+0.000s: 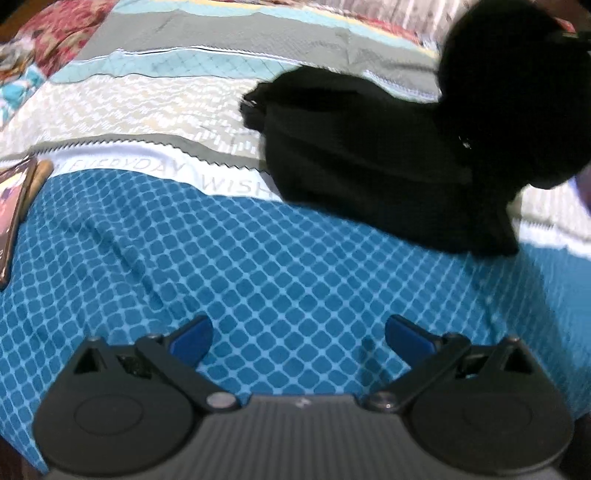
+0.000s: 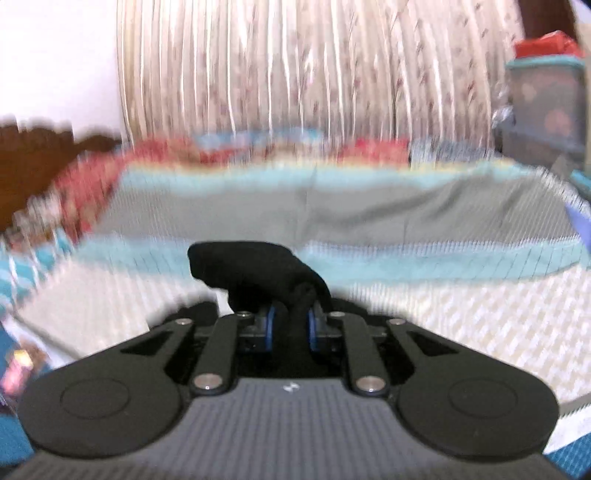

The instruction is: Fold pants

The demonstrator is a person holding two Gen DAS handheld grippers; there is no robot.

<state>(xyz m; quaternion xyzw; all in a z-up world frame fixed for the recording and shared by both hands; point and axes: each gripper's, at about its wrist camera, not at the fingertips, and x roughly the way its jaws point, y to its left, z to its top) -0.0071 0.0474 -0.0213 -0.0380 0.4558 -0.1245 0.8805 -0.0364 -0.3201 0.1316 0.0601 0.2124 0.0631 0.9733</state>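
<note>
The black pants [image 1: 369, 162] lie bunched on the patterned bedspread at the upper right of the left wrist view, with one part lifted up at the far right. My left gripper [image 1: 297, 338] is open and empty, above the blue checked cloth, short of the pants. My right gripper [image 2: 290, 321] is shut on a bunch of the black pants [image 2: 258, 269], which sticks up between its blue pads [image 2: 271, 325]. The right wrist view is blurred.
The bedspread [image 1: 147, 110] has blue, grey and cream bands. A dark flat object [image 1: 14, 214] lies at the left edge. A floral red cloth [image 1: 59, 29] is at the far left. A curtain [image 2: 295, 66] hangs behind the bed; boxes [image 2: 546, 96] stand at right.
</note>
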